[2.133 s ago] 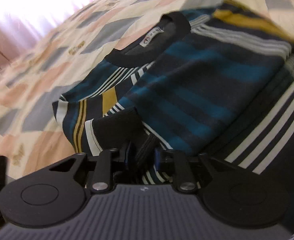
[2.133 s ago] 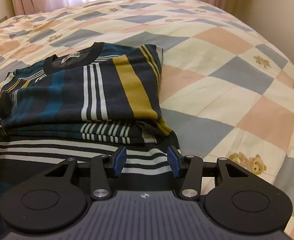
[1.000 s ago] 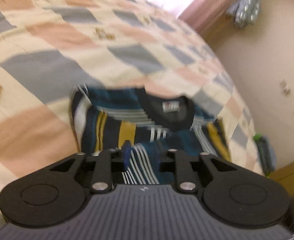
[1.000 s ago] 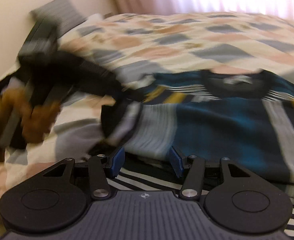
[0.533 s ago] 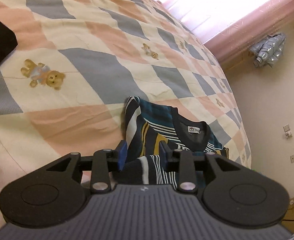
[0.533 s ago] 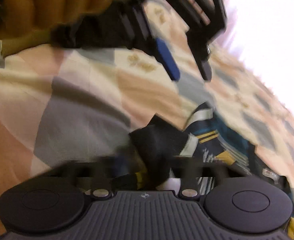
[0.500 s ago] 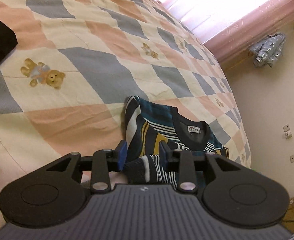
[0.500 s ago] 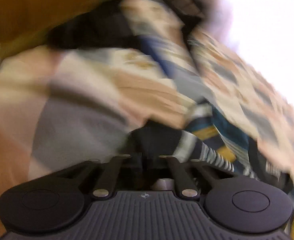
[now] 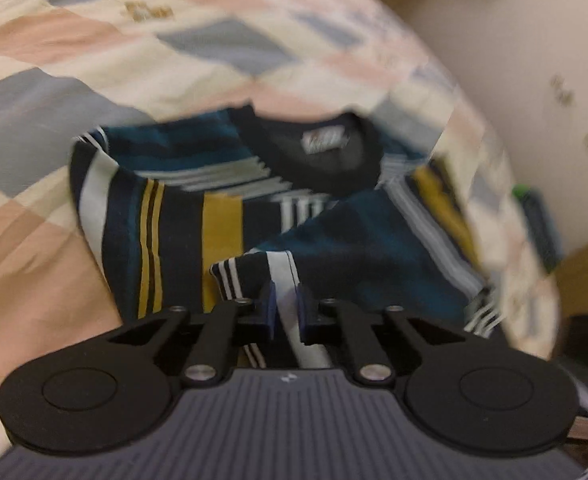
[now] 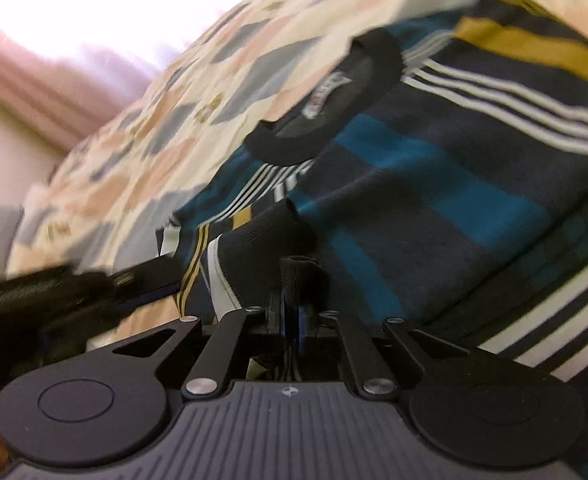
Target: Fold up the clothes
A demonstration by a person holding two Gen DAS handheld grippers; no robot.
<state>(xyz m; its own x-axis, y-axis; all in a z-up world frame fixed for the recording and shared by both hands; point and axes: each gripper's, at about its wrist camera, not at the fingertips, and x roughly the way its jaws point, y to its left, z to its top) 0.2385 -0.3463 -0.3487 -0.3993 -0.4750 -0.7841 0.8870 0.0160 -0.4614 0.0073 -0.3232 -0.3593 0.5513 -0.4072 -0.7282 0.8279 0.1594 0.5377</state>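
both grippers (image 9: 285, 309) (image 10: 292, 318) pinch striped sweater (image 9: 374, 252) sleeve.

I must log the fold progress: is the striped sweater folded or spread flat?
Partly folded: the striped sweater lies in layers on the quilt, collar up, while the right gripper pinches its dark cuff.

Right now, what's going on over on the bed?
A person is folding a striped sweater on the patchwork quilt with two handheld grippers. The left gripper has its fingers closed on a white-striped fold of the sweater. The right gripper is shut on dark ribbed fabric, apparently the sleeve cuff. The collar faces away, and both views are motion-blurred.
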